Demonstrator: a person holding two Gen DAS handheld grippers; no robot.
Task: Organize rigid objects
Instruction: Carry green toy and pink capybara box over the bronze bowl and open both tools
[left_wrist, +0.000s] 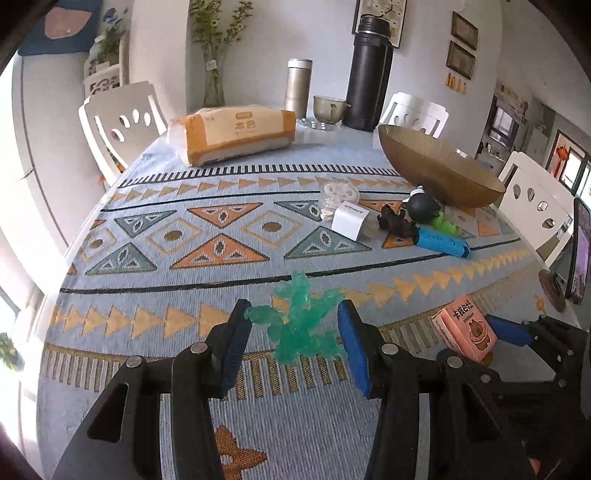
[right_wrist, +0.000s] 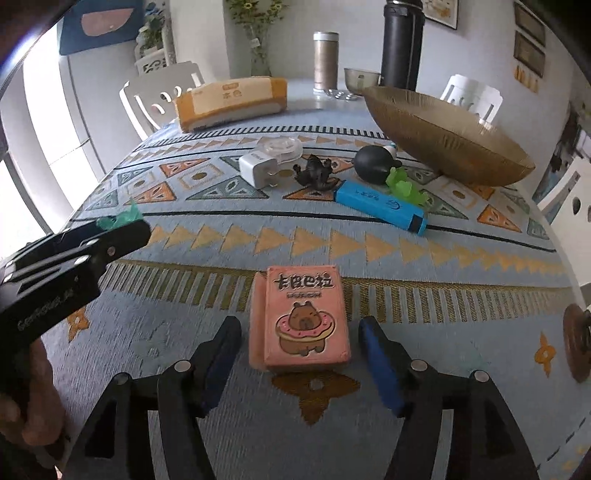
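left gripper (left_wrist: 295, 332): clenched on the green figure (left_wrist: 301, 321); its spiky limbs are pinched between the blue fingers (left_wrist: 352, 343), held above the table (left_wrist: 147, 295). In the right wrist view only a green tip shows past the black finger.
right gripper (right_wrist: 299, 354): released; the pink box (right_wrist: 301, 317) lies flat on the table between the fingers, pads clear of both sides w/ gaps visible.
pile: white charger (right_wrist: 256, 168), dark figure (right_wrist: 314, 171), black round toy (right_wrist: 373, 164), light green toy (right_wrist: 404, 188), blue marker (right_wrist: 380, 206) clustered near the gold bowl (right_wrist: 450, 144), well apart from both grippers.
risk 1: green figure is irregular, gripped by thin limbs only; it could be twisted out or dropped if swung fast.
risk 2: pink box could be nudged or dragged by a finger as the right gripper is pulled away, esp. if tilted.
risk 3: grippers sit near each other; a clash is possible if both are moved inward.
risk 4: bowl rim is high & sloped; figure could be bounced out or the pile knocked on approach, if the bowl is the target (can't tell).
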